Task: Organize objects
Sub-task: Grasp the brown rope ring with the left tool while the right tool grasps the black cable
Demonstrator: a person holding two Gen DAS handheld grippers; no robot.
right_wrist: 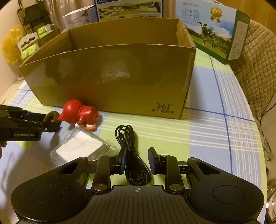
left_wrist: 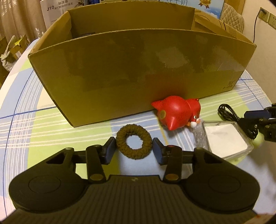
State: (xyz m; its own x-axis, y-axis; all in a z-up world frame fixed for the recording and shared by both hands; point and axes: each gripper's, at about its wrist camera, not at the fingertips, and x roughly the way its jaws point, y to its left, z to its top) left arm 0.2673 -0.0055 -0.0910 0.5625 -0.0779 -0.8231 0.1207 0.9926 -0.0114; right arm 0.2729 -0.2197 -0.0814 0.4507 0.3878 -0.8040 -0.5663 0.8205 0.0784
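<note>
Objects for sorting lie on a checked tablecloth (right_wrist: 224, 131) in front of an open cardboard box (left_wrist: 138, 69). Nearest the left gripper (left_wrist: 133, 147) is a brown knitted hair tie (left_wrist: 134, 143), flat on the cloth and set squarely between the two fingers; the jaws stand spread, with each pad close to the ring's outer edge, and whether they touch it cannot be told. The right gripper (right_wrist: 137, 160) is likewise spread, its fingers either side of a coiled black cable (right_wrist: 132, 155) that lies lengthwise between them, the left pad just beside the strands and the right pad clearly apart from them.

Just left of the cable, in the right wrist view, sits a clear plastic case (right_wrist: 81, 148) with something white inside. Beyond it a red cat-eared figurine (left_wrist: 179, 113) lies tipped on its side, its back touching or nearly touching the box's front wall, with a small white and orange piece at its lower end close to the case. In the right wrist view the left gripper reaches in from the left edge with the hair tie at its tip.

The box stands upright with its top open; its contents are mostly hidden by the front wall. Behind it stand a milk carton box (right_wrist: 213, 31) printed with a cow and a white humidifier box (left_wrist: 57, 15).
</note>
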